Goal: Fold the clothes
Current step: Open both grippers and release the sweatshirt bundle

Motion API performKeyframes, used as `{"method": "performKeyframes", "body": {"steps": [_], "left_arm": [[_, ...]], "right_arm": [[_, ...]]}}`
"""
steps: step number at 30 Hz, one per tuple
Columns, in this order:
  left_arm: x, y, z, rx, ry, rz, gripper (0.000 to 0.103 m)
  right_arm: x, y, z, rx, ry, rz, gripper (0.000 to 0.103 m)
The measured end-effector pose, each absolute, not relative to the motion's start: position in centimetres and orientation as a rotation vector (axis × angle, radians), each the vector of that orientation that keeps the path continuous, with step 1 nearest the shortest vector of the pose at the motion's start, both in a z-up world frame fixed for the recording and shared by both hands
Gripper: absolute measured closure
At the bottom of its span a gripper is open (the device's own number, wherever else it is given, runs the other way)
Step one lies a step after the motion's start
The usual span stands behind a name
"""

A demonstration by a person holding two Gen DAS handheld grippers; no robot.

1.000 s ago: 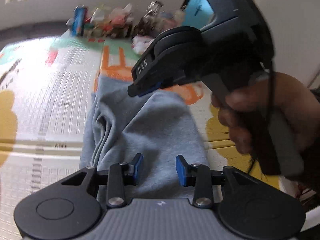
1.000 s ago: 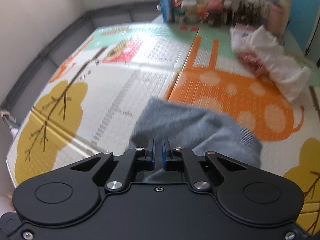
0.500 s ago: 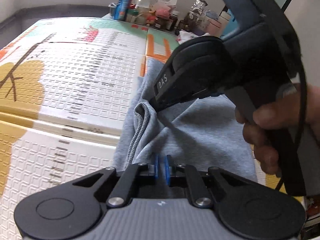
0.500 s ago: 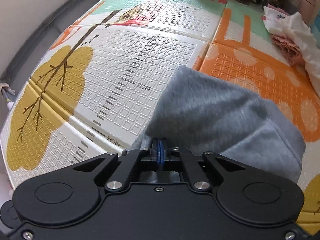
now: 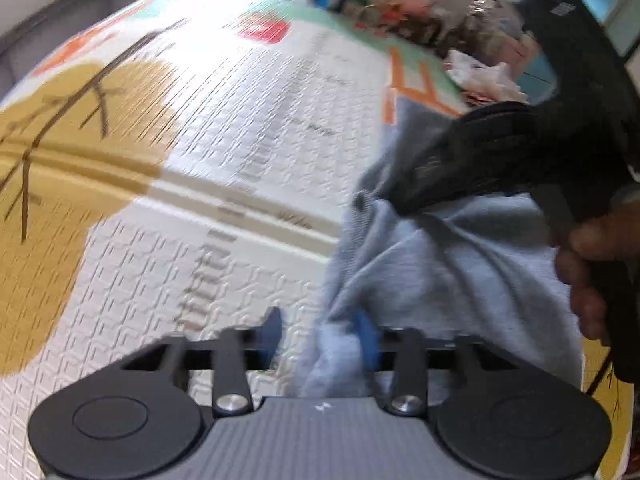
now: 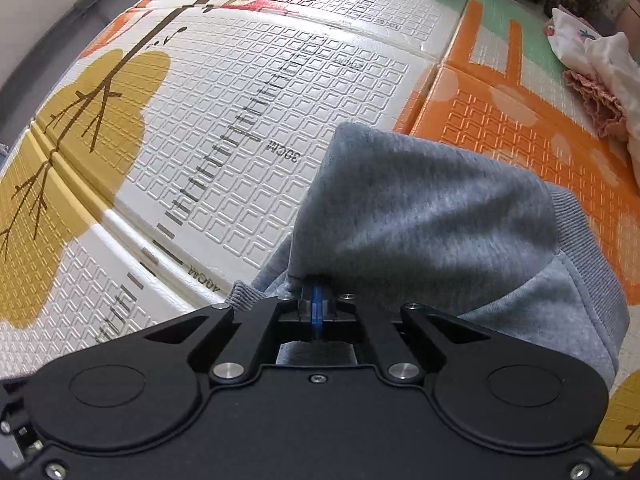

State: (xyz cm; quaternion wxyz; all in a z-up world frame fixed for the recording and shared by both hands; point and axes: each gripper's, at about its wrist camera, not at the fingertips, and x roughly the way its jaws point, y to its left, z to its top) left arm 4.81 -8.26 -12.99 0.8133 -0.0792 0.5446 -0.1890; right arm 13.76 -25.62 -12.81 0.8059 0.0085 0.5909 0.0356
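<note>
The grey sweatshirt (image 6: 420, 216) lies bunched on the play mat (image 6: 248, 92), its near edge pinched in the right gripper (image 6: 316, 306)'s closed jaws, seemingly to lift a fold, while the left gripper (image 5: 318, 336)'s jaws stand apart, cloth between them.

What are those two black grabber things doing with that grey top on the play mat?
A person is folding a grey sweatshirt on the colourful play mat using a handheld gripper in each hand. The right gripper is pinched shut on a fold of the sweatshirt and holds it up off the mat. The left gripper is open, with cloth lying between its fingers but not clamped. More clothes wait in a pile at the mat's far edge.
</note>
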Motion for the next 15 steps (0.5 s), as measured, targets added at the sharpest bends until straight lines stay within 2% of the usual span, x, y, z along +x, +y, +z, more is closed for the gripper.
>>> {"method": "performKeyframes", "body": {"steps": [5, 7, 10, 15], "left_arm": [[4.6, -8.6, -11.9, -0.159, 1.138, -0.439, 0.06], [4.3, -9.1, -10.7, -0.141, 1.101, -0.465, 0.068], [4.0, -9.9, -8.9, -0.114, 1.046, -0.503, 0.068], [3.4, -11.2, -5.8, -0.069, 0.953, -0.564, 0.068]], "right_arm": [[13.7, -26.0, -12.7, 0.047, 1.259, 0.074, 0.103], [13.6, -26.6, -12.4, 0.097, 1.256, 0.074, 0.103], [13.1, -28.4, -10.9, 0.218, 1.239, 0.064, 0.102], [11.3, -31.1, -6.5, 0.254, 1.147, 0.036, 0.1]]}}
